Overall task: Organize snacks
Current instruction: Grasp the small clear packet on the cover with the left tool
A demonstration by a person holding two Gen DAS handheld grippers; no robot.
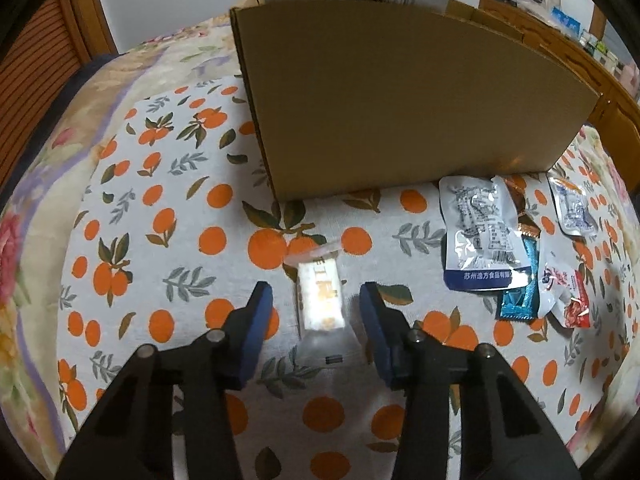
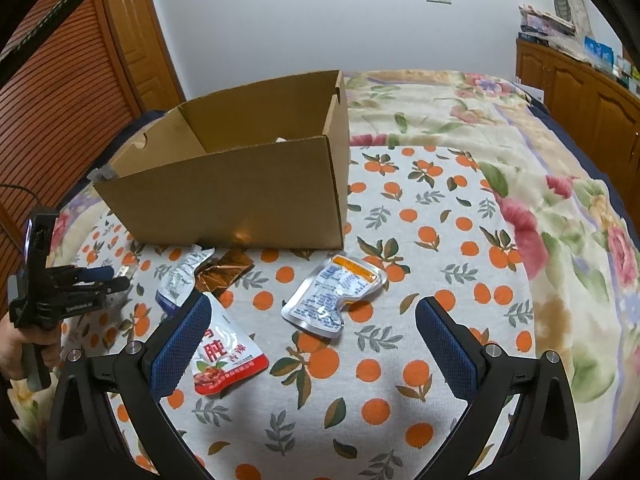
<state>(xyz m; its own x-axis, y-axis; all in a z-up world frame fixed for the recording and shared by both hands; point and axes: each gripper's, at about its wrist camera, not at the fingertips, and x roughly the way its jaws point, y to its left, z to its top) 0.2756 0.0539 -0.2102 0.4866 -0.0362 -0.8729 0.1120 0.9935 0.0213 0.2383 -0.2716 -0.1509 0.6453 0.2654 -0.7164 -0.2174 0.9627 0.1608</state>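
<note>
The step in hand looks like picking up the small clear-wrapped snack (image 1: pixel 321 295) from the orange-print cloth (image 1: pixel 168 184) with the left gripper (image 1: pixel 316 300), to be dropped into the cardboard box (image 1: pixel 400 100) just behind it. To do it well, the 2 fingers should come down straddling the packet's narrow width, low enough to catch the solid pale block inside and not only the loose clear film at its ends, which would likely slip. The cloth is soft, so pressing too deep could pinch fabric with the wrapper. Lifting straight up before moving toward the box should clear its tall front wall.

The left gripper's blue pads stand partly apart on either side of the packet, with visible cloth between each pad and the wrapper; nothing is gripped yet.

The right gripper (image 2: pixel 316 344) is spread wide and holds nothing. Its left pad overlaps the red and white pouch (image 2: pixel 226 360) in the view, though I cannot tell whether it touches. A silver pouch (image 2: pixel 332 296) lies between its fingers farther out, and more snacks, including a brown wrapper (image 2: pixel 226 270), rest near the box's front wall.
</note>
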